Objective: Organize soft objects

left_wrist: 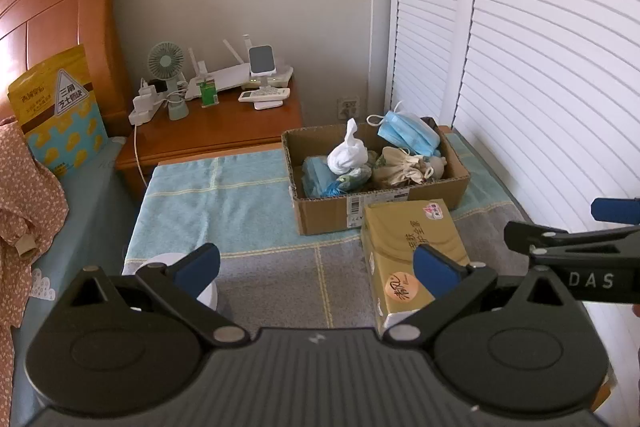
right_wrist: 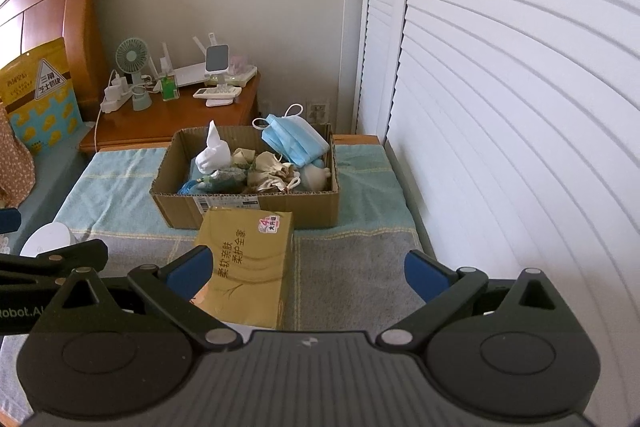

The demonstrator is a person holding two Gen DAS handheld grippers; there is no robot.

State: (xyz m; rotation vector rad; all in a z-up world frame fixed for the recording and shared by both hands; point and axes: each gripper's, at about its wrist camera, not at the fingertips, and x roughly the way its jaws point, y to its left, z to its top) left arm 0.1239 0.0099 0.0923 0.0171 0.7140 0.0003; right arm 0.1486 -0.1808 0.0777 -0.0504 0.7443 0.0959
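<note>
Louvred doors [right_wrist: 520, 107] are seen hemming the right edge, and open towel [left_wrist: 224, 203] is left free to the left of one box [left_wrist: 372, 175]. Both grippers are held wide and empty: the left gripper [left_wrist: 316, 267] over the towel, the right gripper [right_wrist: 308, 267] just beside one gold tissue pack [right_wrist: 250, 267]. Inside the box, one stack of blue masks [right_wrist: 296, 139], one white knotted cloth [right_wrist: 212, 151] and a jumble of beige pouches [right_wrist: 276, 171] are counted; their number is hard to tell. One white round object [left_wrist: 168, 263] is partly hidden behind the left finger.
</note>
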